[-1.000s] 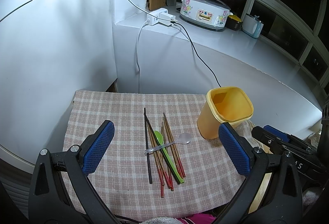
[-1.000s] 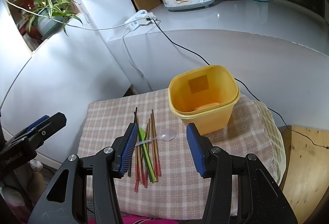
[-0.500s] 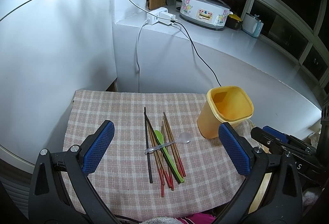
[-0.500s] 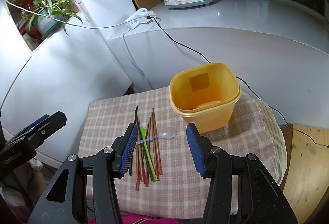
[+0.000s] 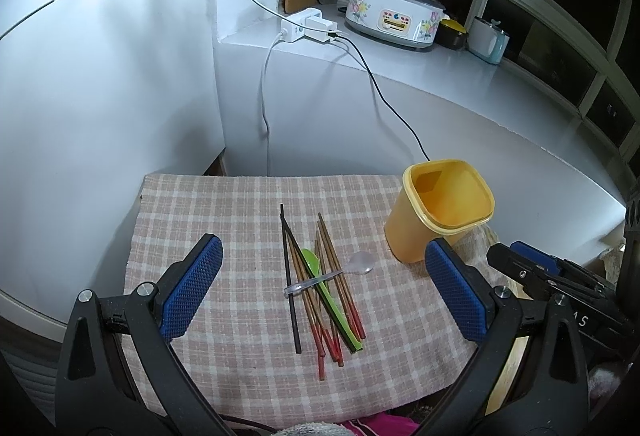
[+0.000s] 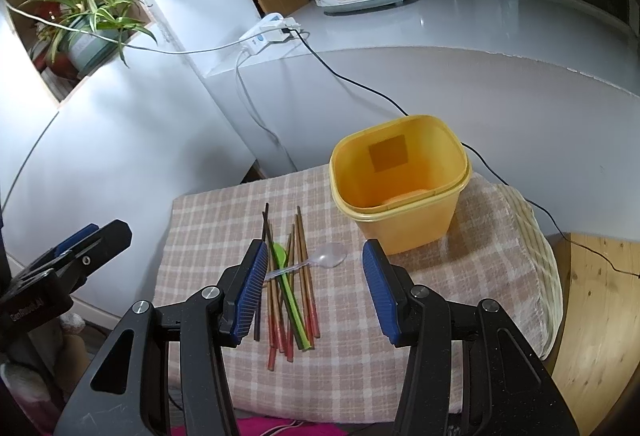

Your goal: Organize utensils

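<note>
Several chopsticks [image 5: 316, 284] [image 6: 298, 276], a green spoon [image 5: 328, 296] [image 6: 289, 290] and a clear plastic spoon [image 5: 340, 272] [image 6: 320, 260] lie in a pile on a checked cloth [image 5: 224, 228] [image 6: 460, 276]. An empty yellow container [image 5: 440, 211] [image 6: 400, 183] stands upright to their right. My left gripper [image 5: 320, 292] is open and empty, above the pile. My right gripper [image 6: 314, 288] is open and empty, above the pile, nearer the container. The right gripper also shows at the right of the left wrist view [image 5: 552, 276].
A white wall and a ledge rise behind the cloth. A power strip [image 5: 308, 29] with cables, a rice cooker [image 5: 394, 17] and a potted plant [image 6: 88, 27] sit above. A black cable [image 6: 540, 207] runs past the container. Wooden floor [image 6: 592, 316] lies right.
Both grippers have hardly moved; the right wrist view has drifted slightly. The utensils and the container lie as before.
</note>
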